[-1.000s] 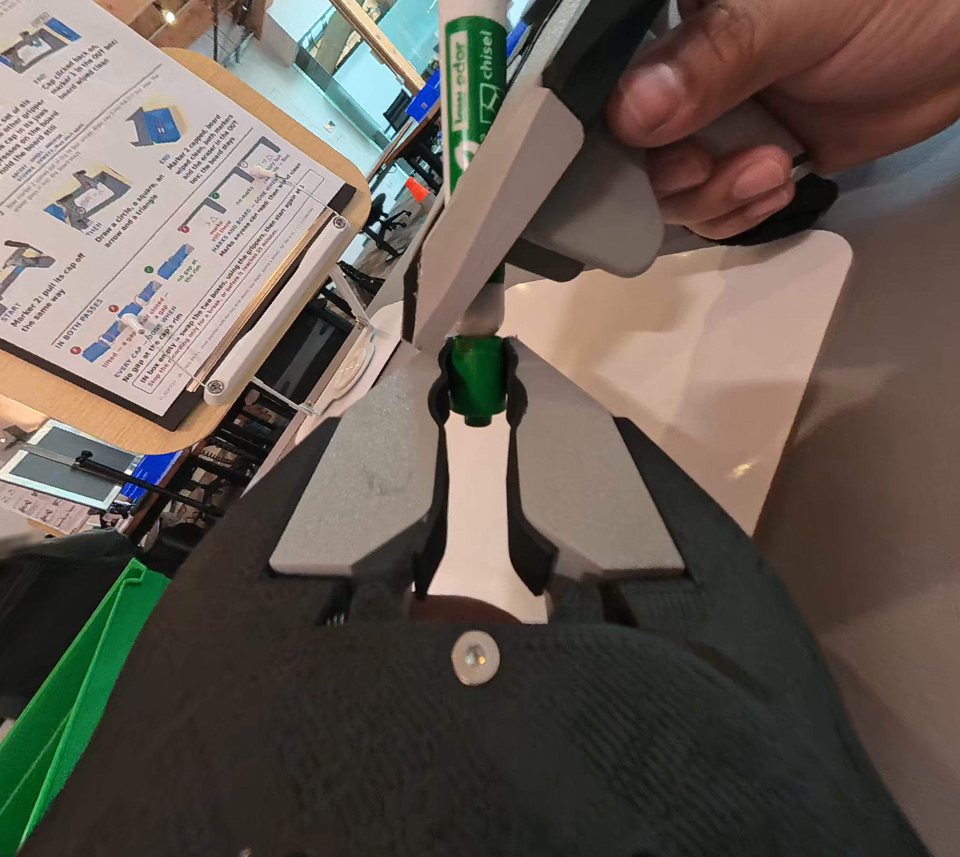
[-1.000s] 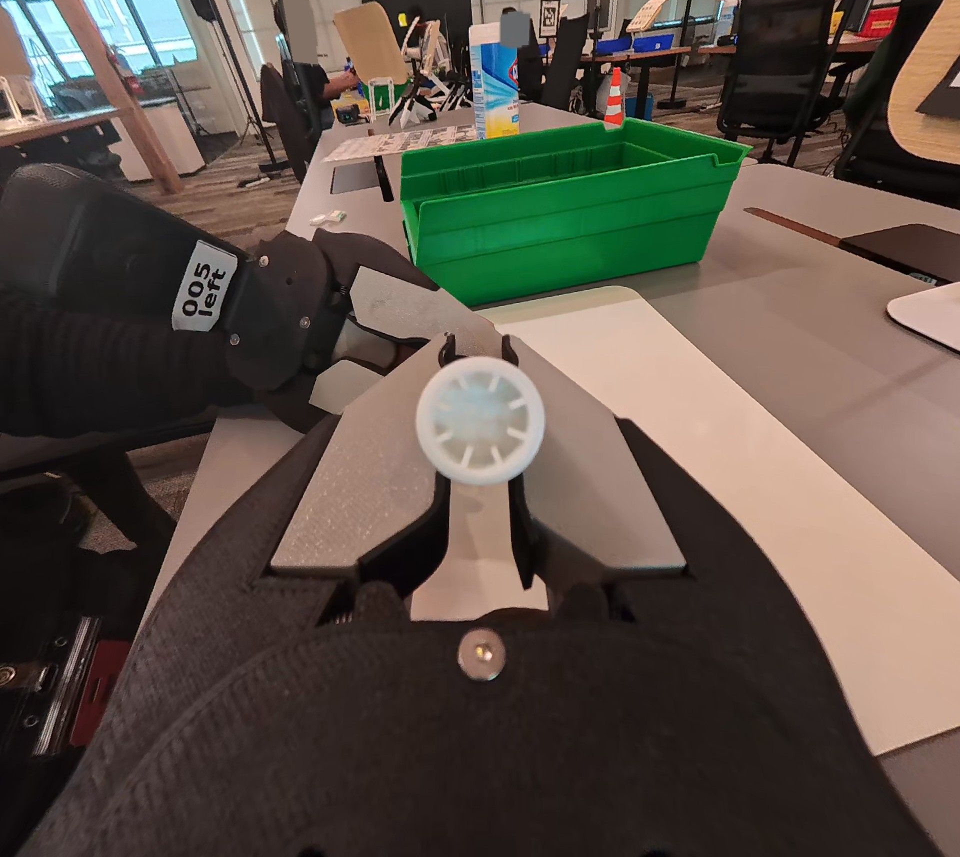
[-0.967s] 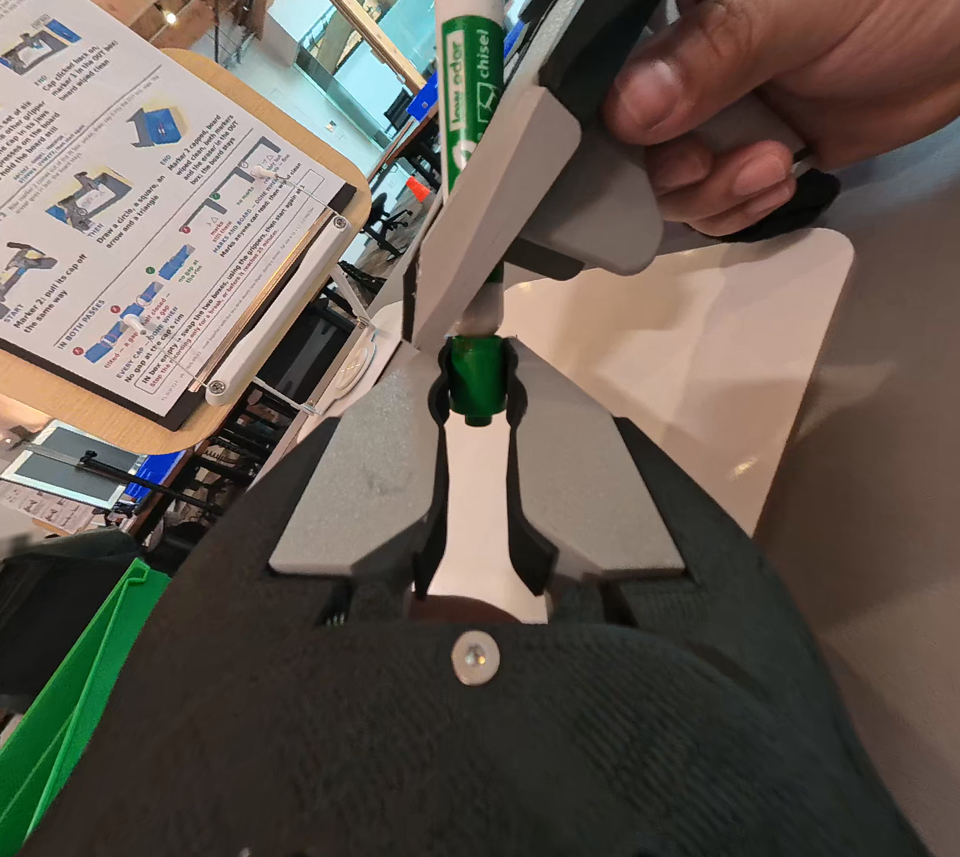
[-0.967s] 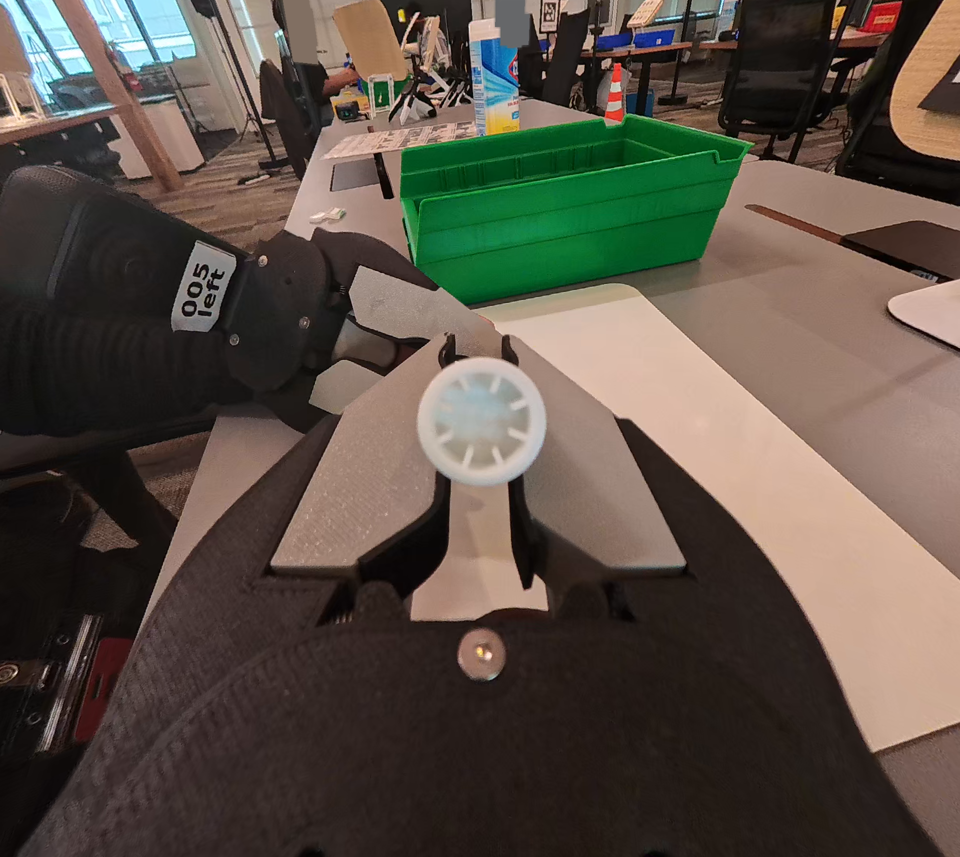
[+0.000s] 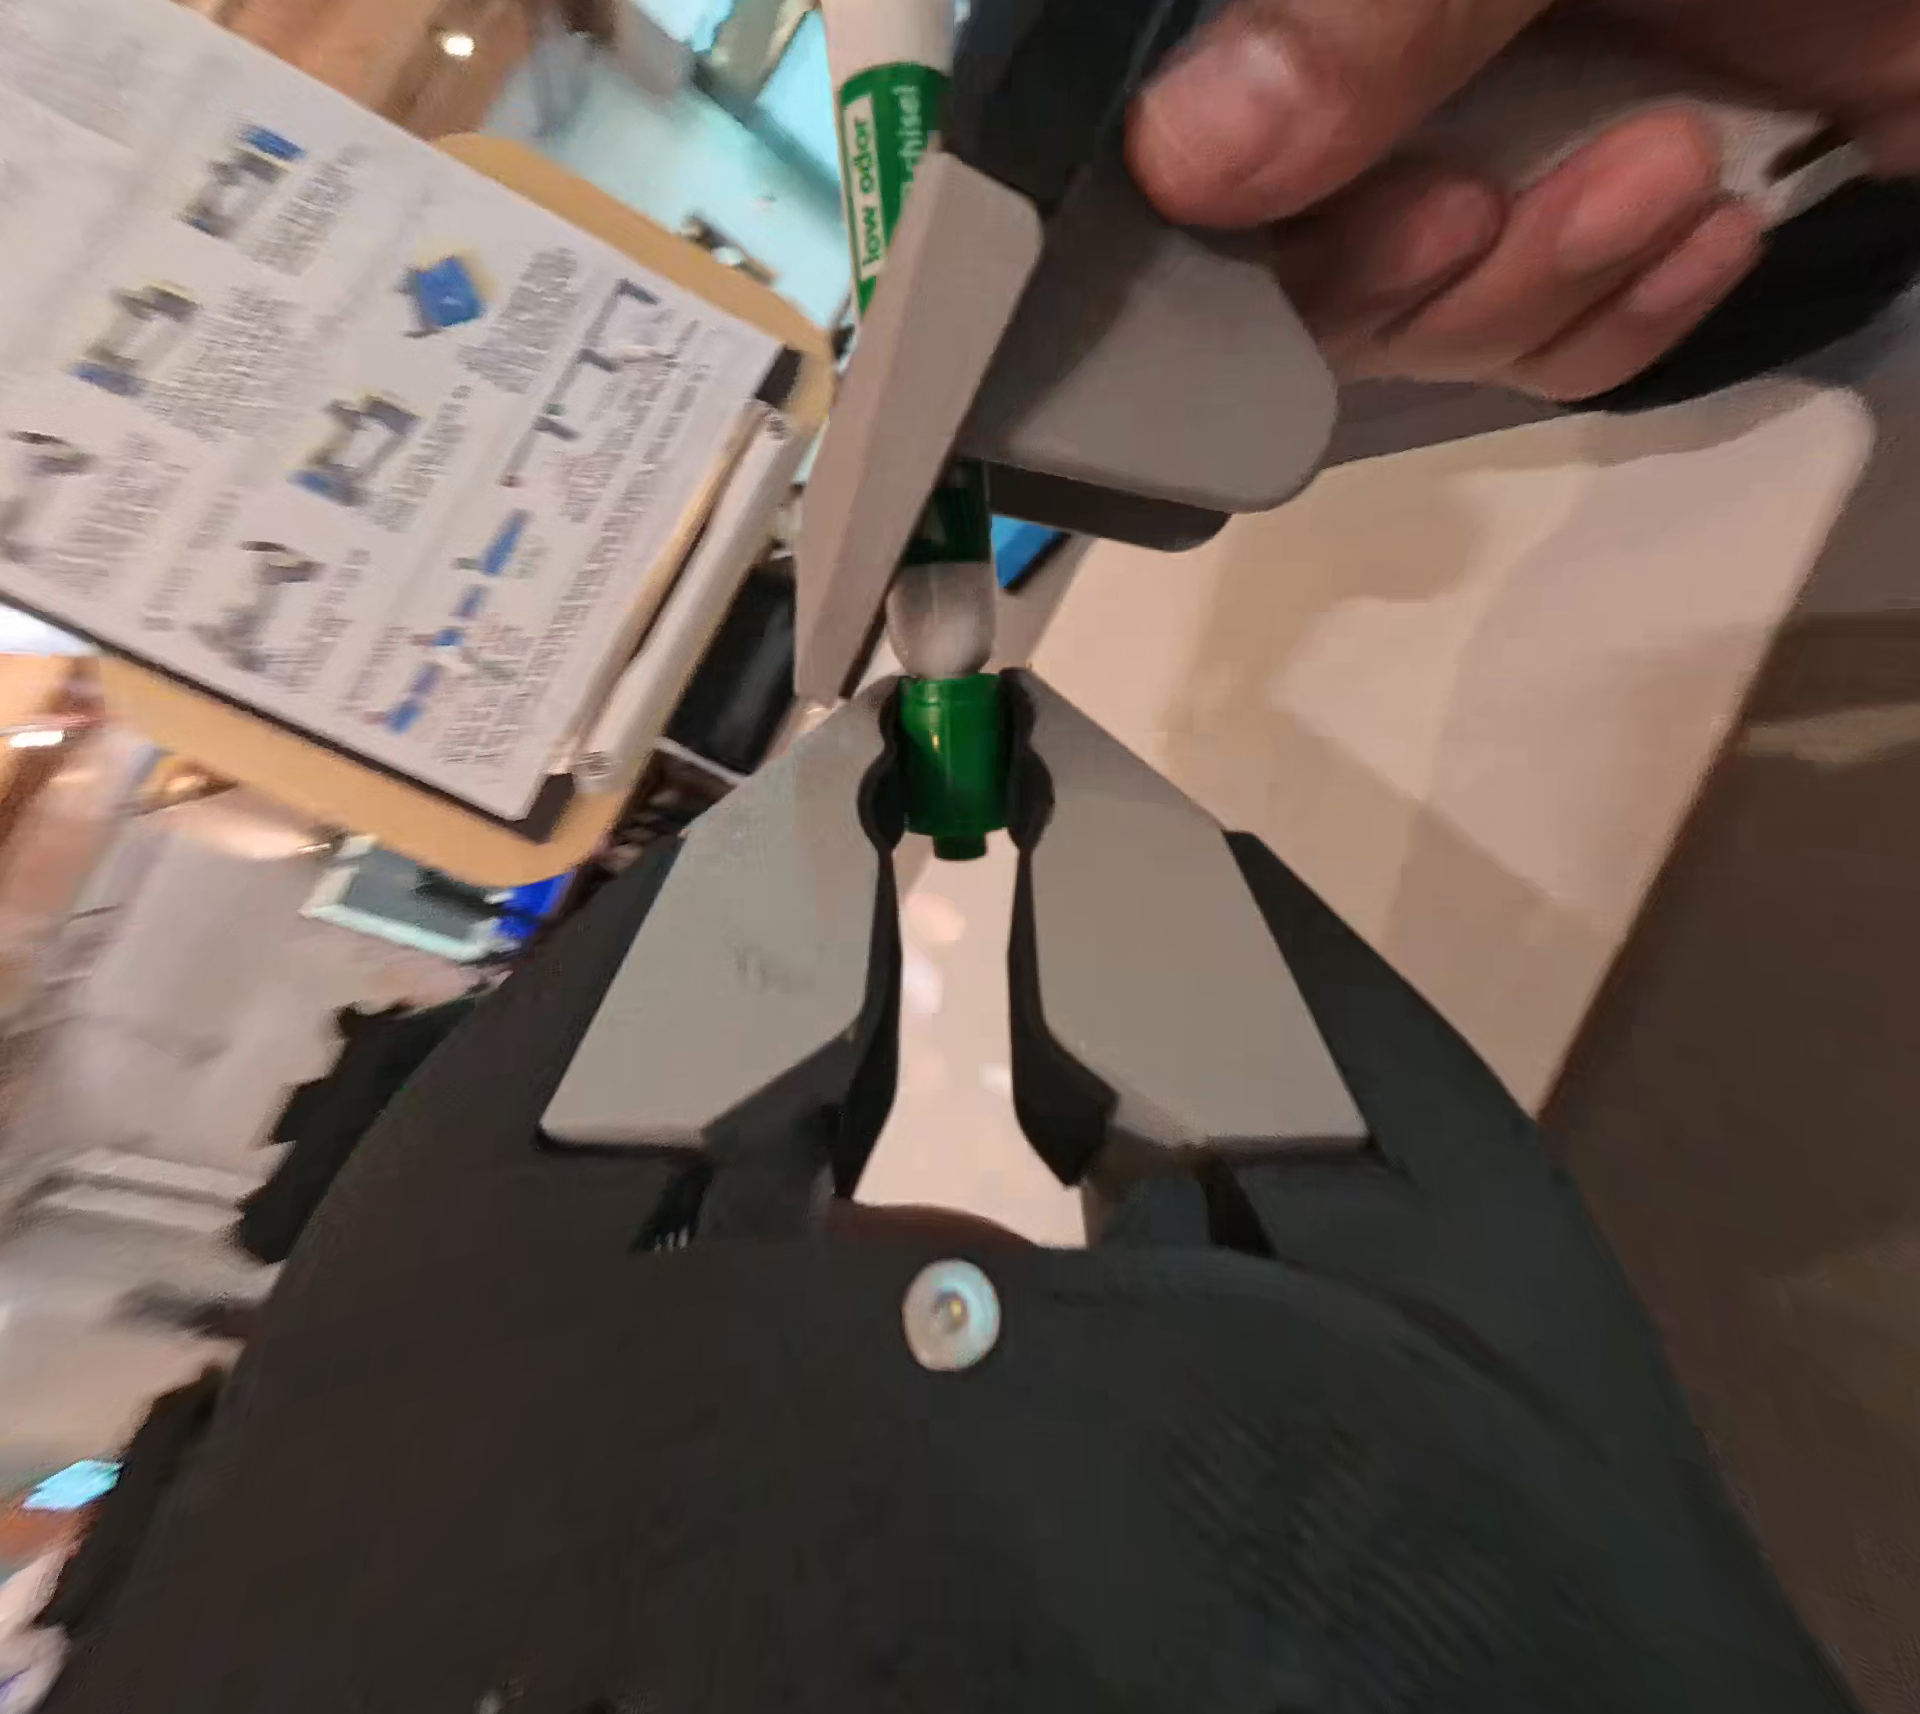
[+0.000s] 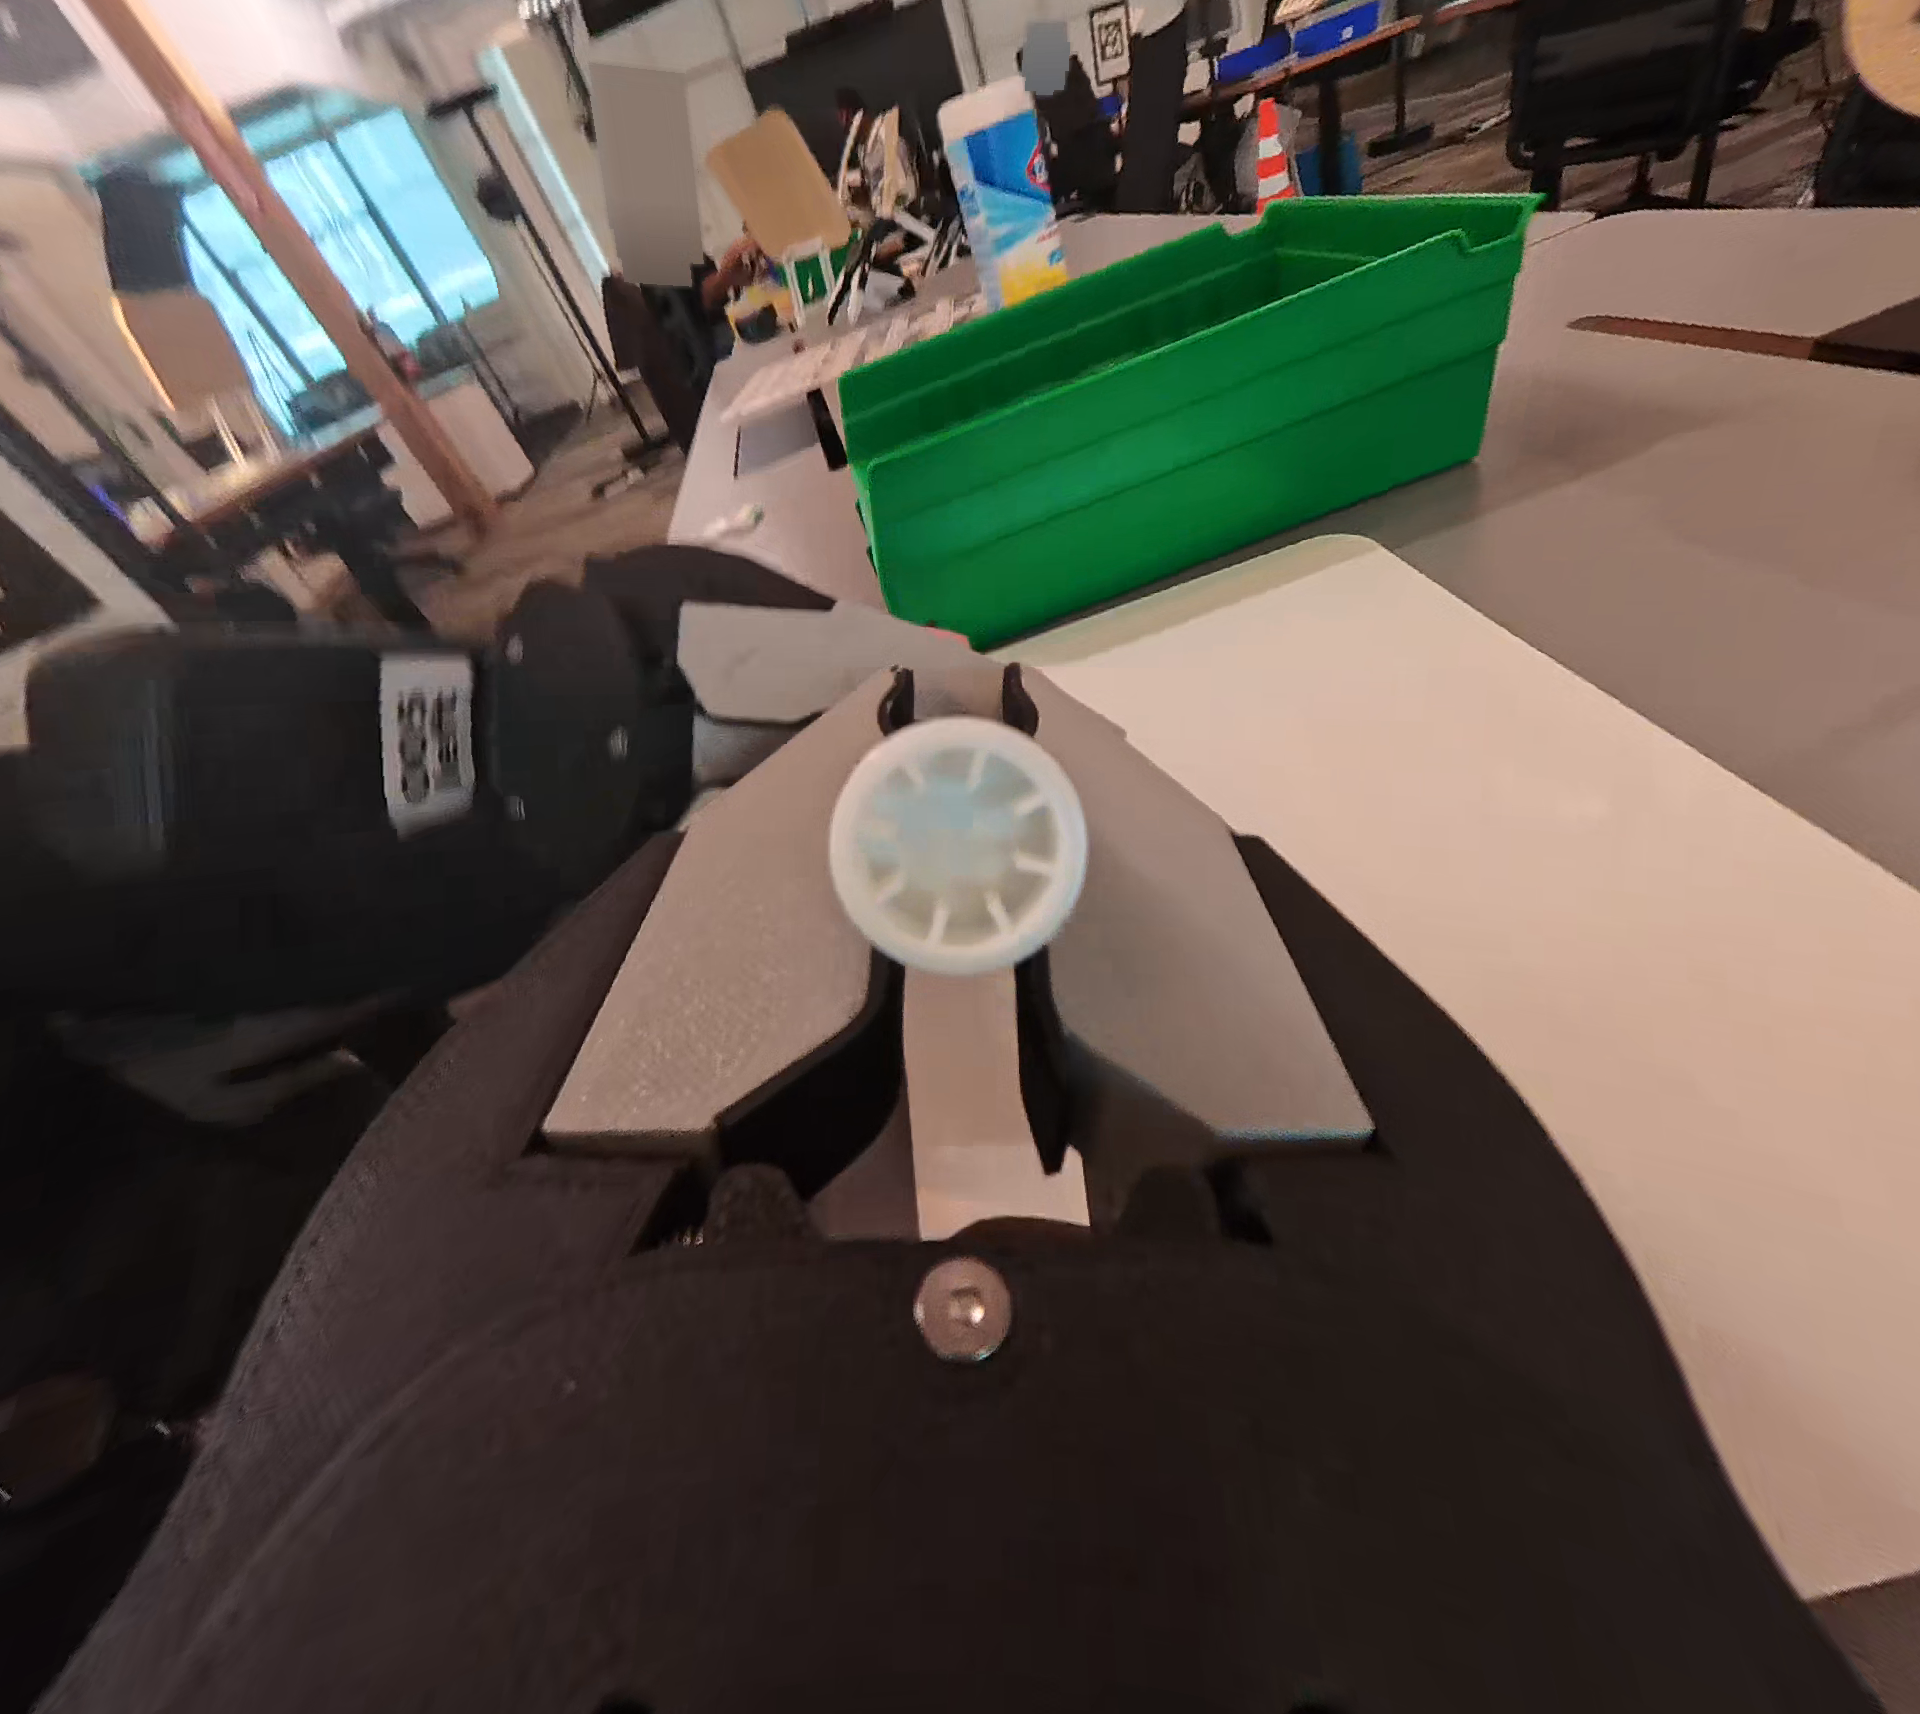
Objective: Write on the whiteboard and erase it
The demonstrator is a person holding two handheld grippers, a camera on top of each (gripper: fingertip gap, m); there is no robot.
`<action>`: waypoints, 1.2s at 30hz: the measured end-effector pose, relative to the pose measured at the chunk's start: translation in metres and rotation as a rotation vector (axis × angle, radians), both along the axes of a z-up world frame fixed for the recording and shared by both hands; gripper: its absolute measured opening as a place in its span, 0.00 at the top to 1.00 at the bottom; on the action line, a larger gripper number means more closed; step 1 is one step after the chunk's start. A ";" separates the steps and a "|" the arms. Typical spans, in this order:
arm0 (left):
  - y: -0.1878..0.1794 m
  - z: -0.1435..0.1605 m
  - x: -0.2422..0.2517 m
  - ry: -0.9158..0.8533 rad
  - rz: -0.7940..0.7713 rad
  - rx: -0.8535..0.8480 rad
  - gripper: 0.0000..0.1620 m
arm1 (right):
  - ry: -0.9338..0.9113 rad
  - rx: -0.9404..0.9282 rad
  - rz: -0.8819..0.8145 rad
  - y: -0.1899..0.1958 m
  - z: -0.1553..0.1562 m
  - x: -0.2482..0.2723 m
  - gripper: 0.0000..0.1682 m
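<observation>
Left wrist view: left gripper [image 5: 951,771] at frame centre, its two grey fingers [image 5: 758,926] clamped on the green cap [image 5: 951,765] of a marker; cap sits in the notch at the fingertips. Marker barrel [image 5: 894,137], white with a green band, runs upward from the cap to the upper centre, pinched in the right gripper [image 5: 935,459], which a hand [image 5: 1507,137] grips at upper right. Narrow white neck of the marker shows between cap and barrel; whether cap is seated or parting, cannot tell. Whiteboard [image 5: 1455,708] lies flat on the grey table [image 5: 1787,1145], centre right, blank. Instruction sheet [image 5: 343,376] on a stand, upper left, blurred. Right wrist view: right gripper [image 6: 961,708] closed on the marker, round white butt end [image 6: 958,845] facing the camera at centre; green bin [image 6: 1174,438] beyond, touching the whiteboard's [image 6: 1455,833] far edge; wipes canister [image 6: 1003,194] behind the bin
</observation>
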State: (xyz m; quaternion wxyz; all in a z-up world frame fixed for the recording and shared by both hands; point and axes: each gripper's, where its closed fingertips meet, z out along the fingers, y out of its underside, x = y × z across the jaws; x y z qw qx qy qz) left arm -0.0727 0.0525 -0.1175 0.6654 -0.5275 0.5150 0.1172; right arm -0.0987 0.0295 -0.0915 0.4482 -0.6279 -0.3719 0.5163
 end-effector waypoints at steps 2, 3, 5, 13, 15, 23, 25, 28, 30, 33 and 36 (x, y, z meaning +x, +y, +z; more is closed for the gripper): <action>0.003 0.001 0.001 0.039 0.054 0.052 0.92 | 0.024 -0.044 -0.009 0.003 0.001 0.002 0.92; 0.001 0.001 0.002 0.026 0.039 0.032 0.92 | 0.026 -0.047 -0.006 0.002 0.002 0.004 0.92; -0.006 0.001 0.006 -0.064 -0.037 -0.098 0.92 | 0.008 -0.007 0.013 -0.003 0.003 0.005 0.92; -0.061 0.001 0.019 -0.325 -0.492 -0.677 0.92 | 0.011 0.176 0.177 -0.044 0.018 -0.002 0.92; -0.070 0.003 0.019 -0.343 -0.558 -0.745 0.92 | 0.022 0.191 0.215 -0.052 0.021 -0.004 0.91; -0.101 0.013 0.012 -0.391 -0.793 -0.908 0.91 | 0.046 0.233 0.344 -0.079 0.025 -0.007 0.91; -0.088 0.010 0.013 -0.397 -0.718 -0.851 0.92 | 0.031 0.224 0.296 -0.069 0.023 -0.008 0.91; -0.057 -0.001 0.016 -0.315 -0.491 -0.619 0.91 | 0.003 0.176 0.180 -0.045 0.017 -0.006 0.92; -0.034 -0.003 0.012 -0.247 -0.318 -0.432 0.92 | -0.011 0.130 0.094 -0.027 0.011 -0.003 0.92; -0.007 0.001 0.002 -0.096 -0.082 -0.121 0.92 | -0.002 0.040 -0.003 -0.005 0.005 0.000 0.92; 0.007 0.004 -0.003 0.035 0.076 0.068 0.92 | 0.051 -0.068 -0.047 0.007 0.004 0.003 0.92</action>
